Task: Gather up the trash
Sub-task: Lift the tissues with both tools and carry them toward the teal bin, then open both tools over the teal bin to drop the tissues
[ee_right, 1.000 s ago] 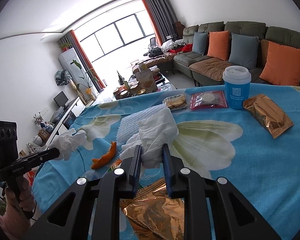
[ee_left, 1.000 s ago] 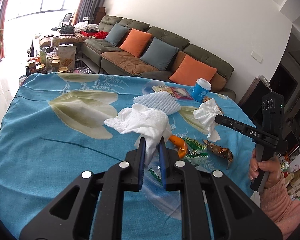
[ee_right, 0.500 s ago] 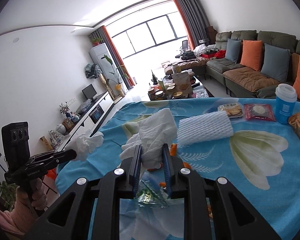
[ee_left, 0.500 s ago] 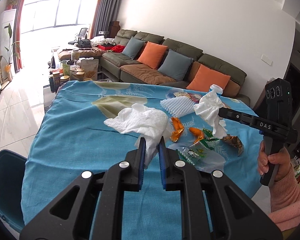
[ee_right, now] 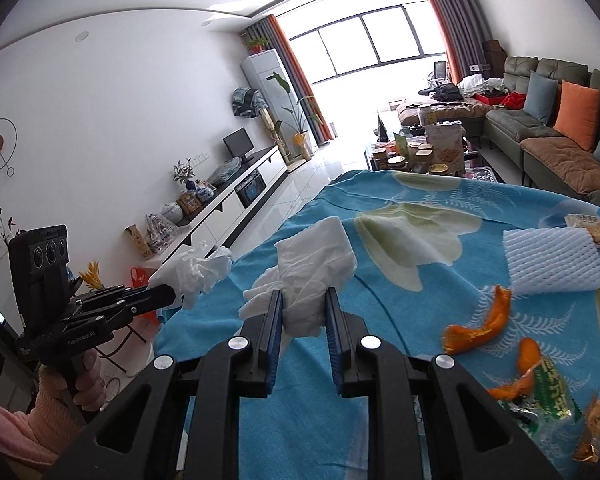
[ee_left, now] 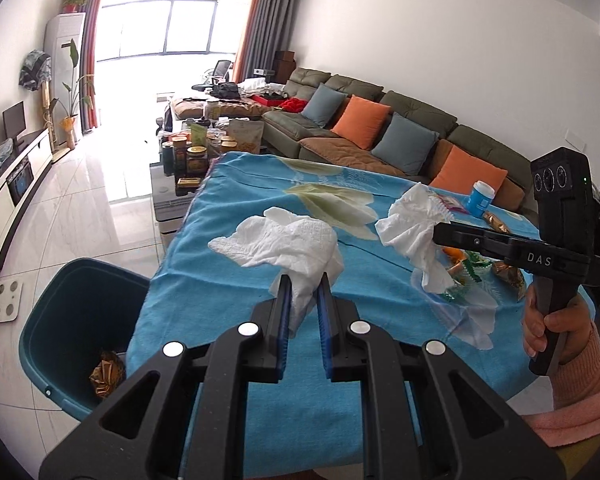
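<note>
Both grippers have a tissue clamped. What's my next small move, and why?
Probably carry the left gripper with its crumpled white tissue leftward over the open dark teal plastic bin below the table edge. The tissue is pinched and the bin already holds a gold wrapper.

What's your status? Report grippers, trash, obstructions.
Left gripper shut on tissue. Right gripper shut on second tissue. Bin beside table, nothing blocking.
</note>
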A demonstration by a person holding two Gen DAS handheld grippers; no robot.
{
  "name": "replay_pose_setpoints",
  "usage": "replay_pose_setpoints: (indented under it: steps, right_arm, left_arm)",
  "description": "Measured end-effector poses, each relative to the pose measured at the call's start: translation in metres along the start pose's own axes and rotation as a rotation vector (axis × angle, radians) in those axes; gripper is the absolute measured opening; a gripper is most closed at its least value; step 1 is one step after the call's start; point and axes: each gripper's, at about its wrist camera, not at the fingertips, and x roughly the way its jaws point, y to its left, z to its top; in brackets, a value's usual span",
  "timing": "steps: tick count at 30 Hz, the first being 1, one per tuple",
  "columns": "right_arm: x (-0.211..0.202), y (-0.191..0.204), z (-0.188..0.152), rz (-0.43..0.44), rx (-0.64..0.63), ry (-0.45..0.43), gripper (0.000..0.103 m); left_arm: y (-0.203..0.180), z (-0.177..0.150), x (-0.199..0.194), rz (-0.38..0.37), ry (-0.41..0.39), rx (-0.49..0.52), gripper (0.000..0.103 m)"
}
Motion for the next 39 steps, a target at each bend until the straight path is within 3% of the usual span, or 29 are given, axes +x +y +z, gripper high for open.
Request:
replay_pose_setpoints:
  steps: [18, 39]
  right_arm:
    - [0.09, 0.081, 0.021, 0.145, -0.138, 0.126, 0.019]
    - [0.18, 0.153, 0.024, 0.198, -0.236, 0.255, 0.02]
  left_arm:
    - [0.101, -0.025, -0.041, 0.209, -0.008, -0.153, 0.013]
    - [0.166, -0.047, -0.026, 0.306, 0.042, -0.273, 0.013]
